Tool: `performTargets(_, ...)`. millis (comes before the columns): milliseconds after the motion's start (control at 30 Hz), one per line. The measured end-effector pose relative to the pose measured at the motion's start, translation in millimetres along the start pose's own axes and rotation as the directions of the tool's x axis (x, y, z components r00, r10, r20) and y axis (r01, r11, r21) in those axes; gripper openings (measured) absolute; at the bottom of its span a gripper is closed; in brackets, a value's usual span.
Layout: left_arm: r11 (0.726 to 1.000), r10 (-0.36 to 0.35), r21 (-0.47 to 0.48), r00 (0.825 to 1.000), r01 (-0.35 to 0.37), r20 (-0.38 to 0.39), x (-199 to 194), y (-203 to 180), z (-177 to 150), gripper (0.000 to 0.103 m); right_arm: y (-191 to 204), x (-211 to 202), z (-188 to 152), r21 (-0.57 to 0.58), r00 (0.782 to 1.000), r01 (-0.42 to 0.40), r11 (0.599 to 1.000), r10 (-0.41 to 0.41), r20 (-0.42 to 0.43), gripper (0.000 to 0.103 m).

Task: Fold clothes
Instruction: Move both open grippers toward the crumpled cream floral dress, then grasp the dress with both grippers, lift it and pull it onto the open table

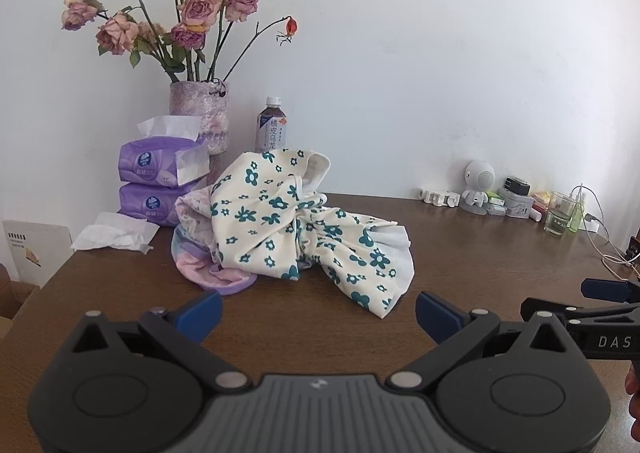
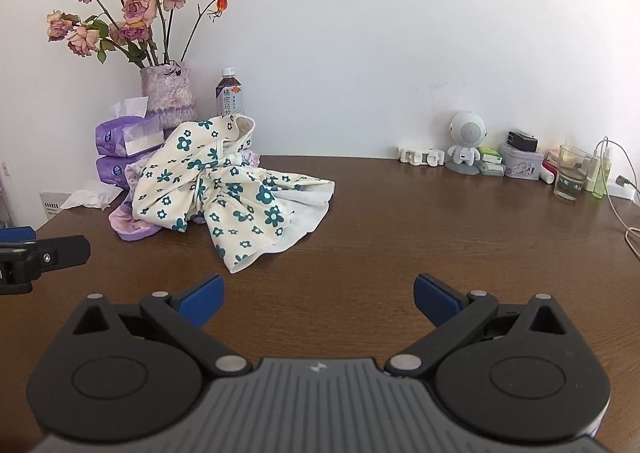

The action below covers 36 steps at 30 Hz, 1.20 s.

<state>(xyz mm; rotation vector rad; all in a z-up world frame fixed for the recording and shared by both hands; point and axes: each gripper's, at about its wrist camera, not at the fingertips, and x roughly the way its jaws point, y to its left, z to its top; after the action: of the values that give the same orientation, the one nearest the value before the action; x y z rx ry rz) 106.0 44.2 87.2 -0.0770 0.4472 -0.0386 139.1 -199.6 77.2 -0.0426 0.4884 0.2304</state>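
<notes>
A crumpled cream garment with teal flowers [image 1: 292,229] [image 2: 224,189] lies heaped on the brown table, over a pink and lilac garment [image 1: 208,265] [image 2: 130,225]. My left gripper [image 1: 319,313] hovers open just short of the heap's near corner, nothing between its blue pads. My right gripper [image 2: 318,299] is also open and holds nothing, with the heap ahead and to its left. In the left wrist view the right gripper's black finger [image 1: 580,317] shows at the right edge. In the right wrist view the left gripper's black finger [image 2: 44,257] shows at the left edge.
Behind the heap stand two purple tissue packs [image 1: 160,169], a vase of dried roses [image 1: 200,117] and a tea bottle [image 1: 272,129]. A loose tissue [image 1: 116,235] lies at the left. Along the wall at the right are a small white robot figure [image 2: 466,141], boxes, a glass [image 2: 572,173] and cables.
</notes>
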Motion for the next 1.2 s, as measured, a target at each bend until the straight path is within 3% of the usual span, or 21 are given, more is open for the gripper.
performTargets(300, 0.999, 0.038, -0.003, 0.999, -0.038, -0.008, 50.3, 10.7, 34.0, 0.103, 2.1, 38.5, 31.1, -0.051, 1.0, -0.007, 0.999, 0.007, -0.003, 0.103)
performTargets(500, 0.993, 0.117, 0.034, 0.993, -0.117, 0.004, 96.4, 29.7, 57.2, 0.103, 4.4, 77.4, 57.5, -0.117, 0.999, -0.035, 0.993, 0.035, -0.009, 0.103)
performTargets(700, 0.986, 0.161, 0.051, 0.984, -0.158, -0.072, 156.6, 56.1, 61.0, 0.103, 25.4, 132.1, 77.6, -0.139, 0.992, -0.12, 0.983, 0.112, -0.061, 0.101)
performTargets(767, 0.984, 0.171, 0.064, 0.982, -0.166, -0.084, 175.7, 62.6, 59.5, 0.102, 38.8, 153.1, 78.3, -0.171, 0.991, -0.122, 0.978, 0.111, -0.072, 0.094)
performTargets(900, 0.983, 0.137, 0.139, 0.986, -0.123, -0.096, 210.2, 65.0, 59.4, 0.1, 60.8, 198.3, 79.0, -0.189, 0.989, -0.116, 0.975, 0.096, -0.112, 0.085)
performTargets(1000, 0.957, 0.146, 0.261, 0.987, -0.124, -0.067, 233.3, 57.1, 59.3, 0.098, 69.7, 227.5, 79.4, -0.193, 0.99, -0.094, 0.977, 0.07, -0.125, 0.081)
performTargets(1067, 0.94, 0.166, 0.309, 0.985, -0.143, -0.052, 246.3, 54.7, 58.0, 0.087, 71.7, 242.9, 79.2, -0.195, 0.989, -0.079, 0.978, 0.053, -0.136, 0.075)
performTargets(1167, 0.959, 0.114, 0.269, 0.991, -0.093, -0.065, 257.9, 60.2, 56.7, 0.06, 68.8, 262.0, 77.2, -0.189, 0.987, -0.073, 0.979, 0.043, -0.157, 0.05)
performTargets(1200, 0.962, 0.099, 0.26, 0.993, -0.078, -0.067, 257.8, 61.5, 56.4, 0.056, 66.3, 266.1, 76.2, -0.174, 0.985, -0.078, 0.982, 0.049, -0.165, 0.046)
